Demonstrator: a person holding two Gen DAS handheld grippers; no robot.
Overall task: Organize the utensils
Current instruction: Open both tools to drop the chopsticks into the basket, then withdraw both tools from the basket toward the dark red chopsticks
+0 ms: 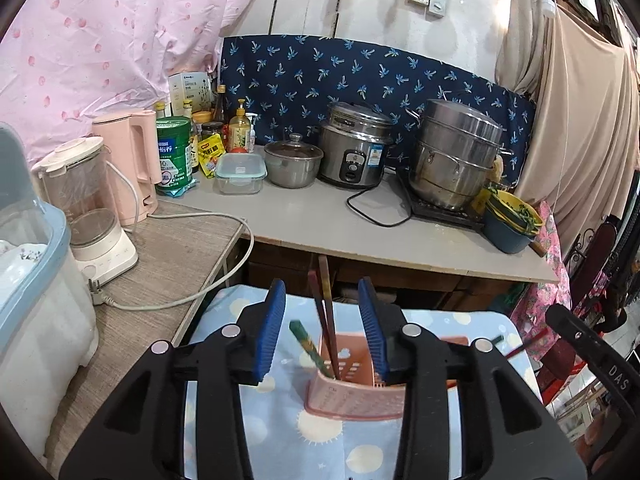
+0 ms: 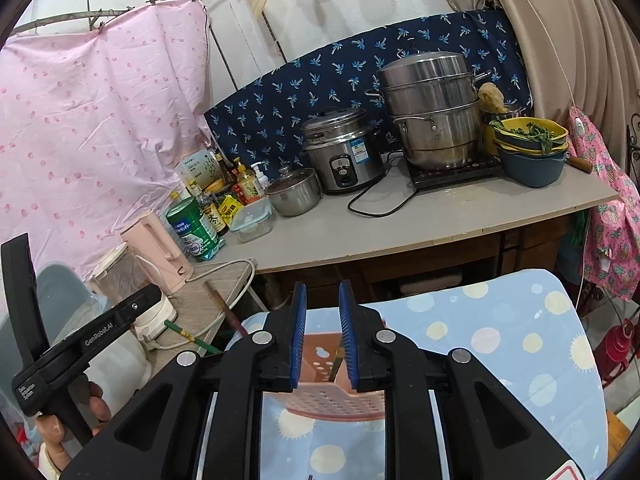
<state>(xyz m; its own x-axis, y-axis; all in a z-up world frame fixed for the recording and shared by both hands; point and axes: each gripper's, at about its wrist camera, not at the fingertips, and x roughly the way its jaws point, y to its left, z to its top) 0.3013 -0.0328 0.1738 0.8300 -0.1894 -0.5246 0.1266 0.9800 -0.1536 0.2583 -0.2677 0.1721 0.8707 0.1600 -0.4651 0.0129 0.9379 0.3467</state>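
A pink perforated utensil holder (image 1: 352,384) stands on a small table with a blue patterned cloth (image 1: 280,432). Two dark red chopsticks (image 1: 325,312) and a green patterned chopstick (image 1: 310,346) stand in it. My left gripper (image 1: 323,334) is open, its blue pads on either side of the chopsticks above the holder, holding nothing. In the right wrist view the holder (image 2: 332,384) sits just below my right gripper (image 2: 322,336), which is open with a narrow gap. A green chopstick (image 2: 338,360) leans against its right pad; the pads do not pinch it.
A grey counter (image 1: 320,216) behind holds a rice cooker (image 1: 354,152), steamer pot (image 1: 456,156), small lidded pot (image 1: 293,162), glass container (image 1: 241,172), bottles and stacked bowls (image 1: 512,220). A wooden side table (image 1: 168,264) at left holds kettles, a cord and a plastic bin (image 1: 36,280).
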